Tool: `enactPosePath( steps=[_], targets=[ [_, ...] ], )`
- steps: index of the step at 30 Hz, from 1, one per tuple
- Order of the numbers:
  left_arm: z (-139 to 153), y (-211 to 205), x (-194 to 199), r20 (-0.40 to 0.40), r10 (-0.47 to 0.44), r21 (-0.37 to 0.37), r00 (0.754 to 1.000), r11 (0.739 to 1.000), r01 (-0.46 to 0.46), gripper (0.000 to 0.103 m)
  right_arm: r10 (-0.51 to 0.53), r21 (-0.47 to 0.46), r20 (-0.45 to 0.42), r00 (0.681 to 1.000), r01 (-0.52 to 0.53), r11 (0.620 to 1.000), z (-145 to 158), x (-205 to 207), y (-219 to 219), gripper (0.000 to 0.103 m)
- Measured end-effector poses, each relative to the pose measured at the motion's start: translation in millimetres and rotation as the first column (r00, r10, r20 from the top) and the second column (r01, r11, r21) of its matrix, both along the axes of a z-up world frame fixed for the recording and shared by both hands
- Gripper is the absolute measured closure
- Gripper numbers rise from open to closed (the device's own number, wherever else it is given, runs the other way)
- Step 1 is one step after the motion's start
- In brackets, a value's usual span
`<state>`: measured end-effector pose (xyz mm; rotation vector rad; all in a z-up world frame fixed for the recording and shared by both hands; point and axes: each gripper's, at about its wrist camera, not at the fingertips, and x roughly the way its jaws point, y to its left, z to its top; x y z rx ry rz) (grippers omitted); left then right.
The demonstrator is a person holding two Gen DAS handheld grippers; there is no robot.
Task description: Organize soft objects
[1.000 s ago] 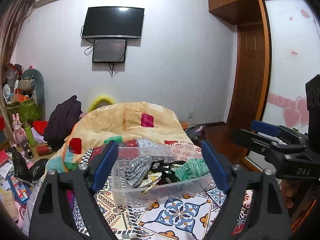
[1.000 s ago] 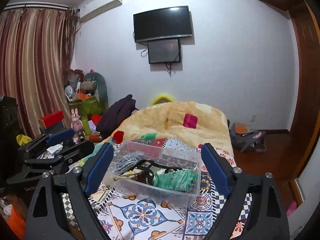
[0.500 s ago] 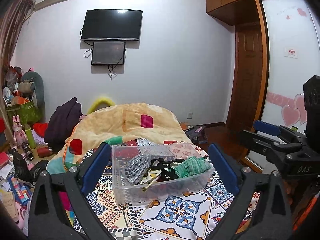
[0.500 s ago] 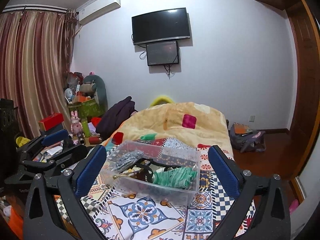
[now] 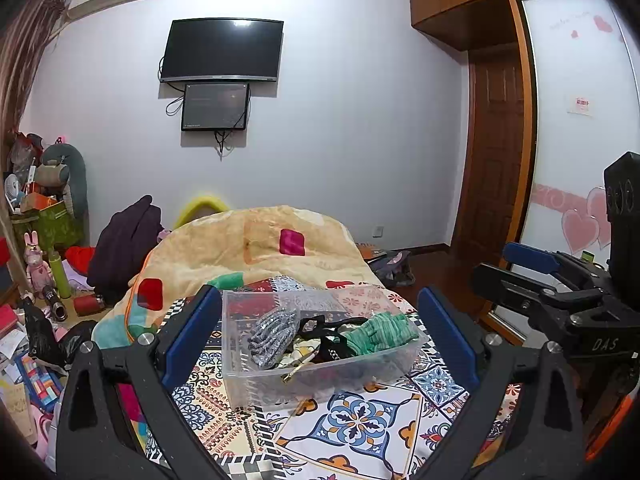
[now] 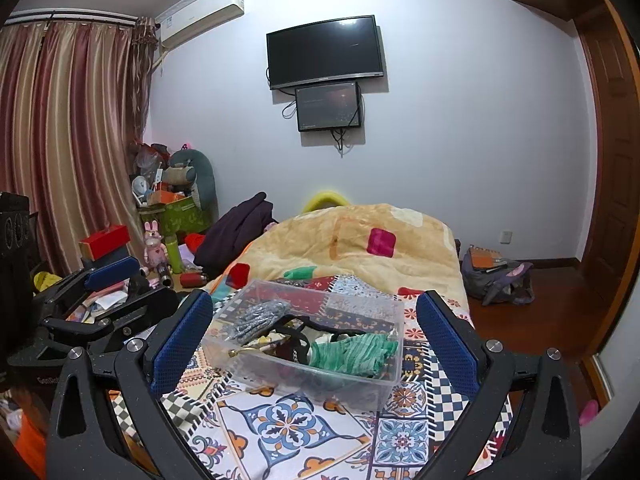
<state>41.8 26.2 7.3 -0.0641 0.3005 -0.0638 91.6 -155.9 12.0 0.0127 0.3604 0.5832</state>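
A clear plastic bin [image 5: 256, 388] stands on the patterned bed cover; it also shows in the right wrist view [image 6: 372, 392]. It holds a grey knitted piece [image 5: 270, 330], a green striped piece [image 5: 378, 332], black straps [image 5: 328, 338] and other soft items. The green piece [image 6: 352, 354] and grey piece [image 6: 256, 318] show in the right view too. My left gripper [image 5: 320, 334] is open and empty, held back from the bin. My right gripper [image 6: 314, 340] is open and empty, also back from it. Each gripper shows at the edge of the other's view.
A yellow patchwork quilt [image 5: 256, 240] lies heaped behind the bin. A dark coat [image 5: 124, 244] lies at the bed's left. Toys, boxes and bottles clutter the floor at left [image 5: 36, 264]. A bag [image 6: 496, 280] sits on the wooden floor at right. Wardrobe and door stand right.
Both grippers have pulled back and up from the bin, and their jaws have spread a little wider. The bin and its contents have not moved.
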Motion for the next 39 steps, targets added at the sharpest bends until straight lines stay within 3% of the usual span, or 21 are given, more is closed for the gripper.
enactPosePath(
  steps=[39],
  targets=[
    [-0.9,-1.6,1.8,0.0,0.005,0.008,1.0,1.0,-0.005,0.003,-0.002,0.009,0.002,1.0,0.002,1.0,4.1,-1.1,-1.0,0.001]
  ],
)
